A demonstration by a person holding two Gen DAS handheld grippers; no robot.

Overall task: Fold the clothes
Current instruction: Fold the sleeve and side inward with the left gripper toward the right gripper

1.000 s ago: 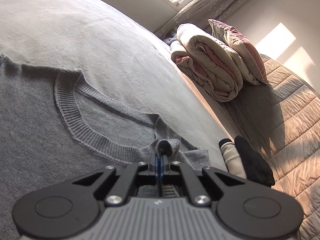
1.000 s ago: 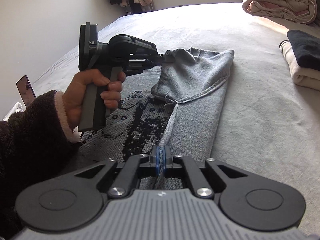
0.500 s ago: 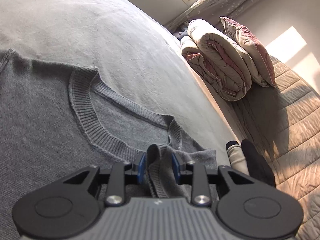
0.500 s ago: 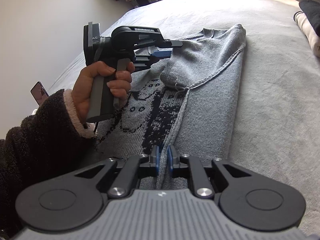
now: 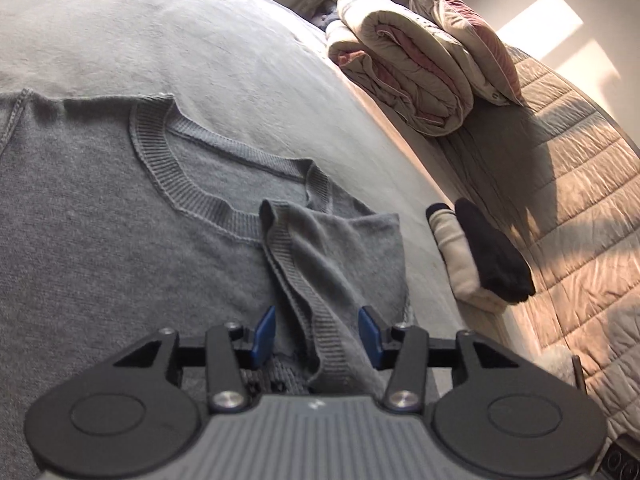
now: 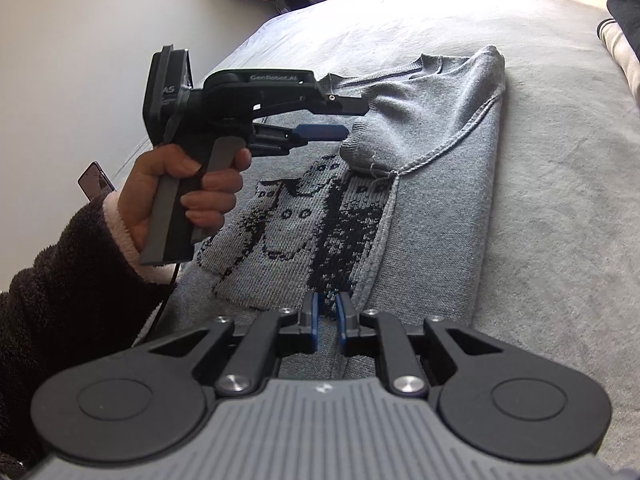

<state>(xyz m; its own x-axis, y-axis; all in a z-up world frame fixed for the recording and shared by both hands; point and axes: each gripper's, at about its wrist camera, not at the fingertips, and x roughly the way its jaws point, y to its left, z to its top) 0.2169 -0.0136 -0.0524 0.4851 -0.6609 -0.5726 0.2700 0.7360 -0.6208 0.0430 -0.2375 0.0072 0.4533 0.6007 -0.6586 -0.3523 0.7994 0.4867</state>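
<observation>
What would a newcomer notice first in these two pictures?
First, the grey sweater with a dark knitted pattern, lying on the bed with one side folded over. Next, the left tool, whose jaws have just been opening around the sleeve cuff, and the hand that holds it. At the head of the bed lies a rolled duvet.

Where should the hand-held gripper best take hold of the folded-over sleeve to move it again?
Probably at the ribbed cuff of the sleeve, coming from the collar side: the cuff stands slightly raised off the grey sweater, giving an edge to pinch.
</observation>
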